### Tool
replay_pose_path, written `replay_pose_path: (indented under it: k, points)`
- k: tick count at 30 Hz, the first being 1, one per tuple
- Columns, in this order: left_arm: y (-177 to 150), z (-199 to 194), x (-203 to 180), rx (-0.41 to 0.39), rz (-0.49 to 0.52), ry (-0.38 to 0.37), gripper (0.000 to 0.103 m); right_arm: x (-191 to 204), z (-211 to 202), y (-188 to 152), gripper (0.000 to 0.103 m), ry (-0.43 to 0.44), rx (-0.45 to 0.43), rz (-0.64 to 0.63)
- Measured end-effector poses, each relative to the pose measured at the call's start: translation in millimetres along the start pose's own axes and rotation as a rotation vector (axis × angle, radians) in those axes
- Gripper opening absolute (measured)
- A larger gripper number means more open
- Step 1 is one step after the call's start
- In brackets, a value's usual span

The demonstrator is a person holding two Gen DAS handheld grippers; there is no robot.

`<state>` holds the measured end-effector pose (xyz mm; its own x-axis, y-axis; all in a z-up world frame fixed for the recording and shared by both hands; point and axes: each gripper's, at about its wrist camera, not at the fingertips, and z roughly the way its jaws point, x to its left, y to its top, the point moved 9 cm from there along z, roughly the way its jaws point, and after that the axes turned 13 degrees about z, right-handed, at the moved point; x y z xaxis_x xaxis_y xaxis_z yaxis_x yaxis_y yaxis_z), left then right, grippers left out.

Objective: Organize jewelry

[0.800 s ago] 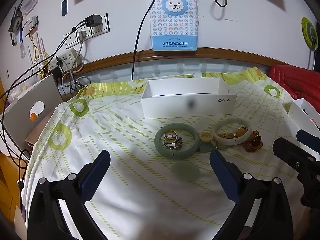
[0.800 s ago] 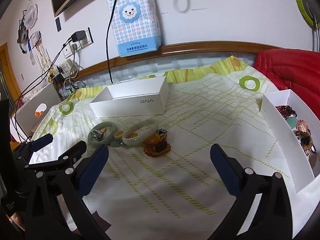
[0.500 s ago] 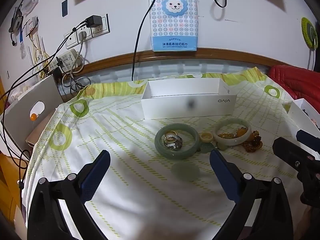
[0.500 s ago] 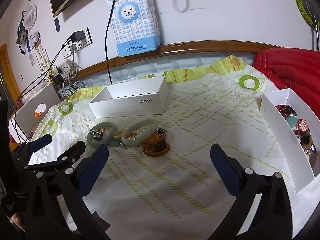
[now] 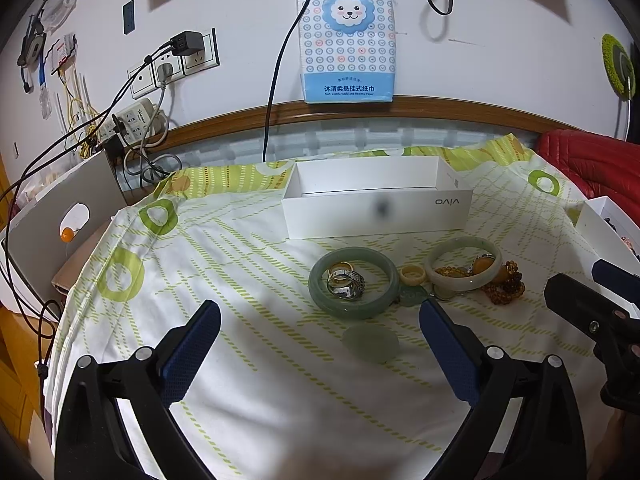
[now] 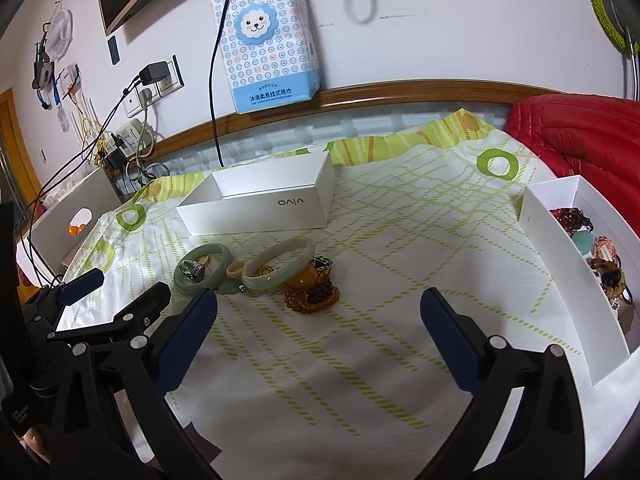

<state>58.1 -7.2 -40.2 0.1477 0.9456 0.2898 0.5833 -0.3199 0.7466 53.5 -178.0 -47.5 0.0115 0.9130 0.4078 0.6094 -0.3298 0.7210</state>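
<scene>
lying on sheet (image 5: pixel 248 280): two bangles (image 5: pixel 354 282), two boxes (image 6: pixel 260 208).

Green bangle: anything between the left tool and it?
Nothing blocks it. The left tool is open over bare sheet, and only a flat pale green disc lies on the sheet short of the green bangle. Metal rings sit inside the bangle and a small jade pendant lies against its right edge.

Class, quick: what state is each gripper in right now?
Left gripper: open, holding nothing.
Right gripper: open, holding nothing.
</scene>
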Motion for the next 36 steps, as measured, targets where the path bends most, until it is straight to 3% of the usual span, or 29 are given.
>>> replay_pose_path:
  k: [36]
  points:
    - [0.8, 1.5, -2.9, 0.010, 0.005, -0.005, 0.100, -3.1, 1.2, 0.3, 0.099, -0.004, 0.000, 0.004]
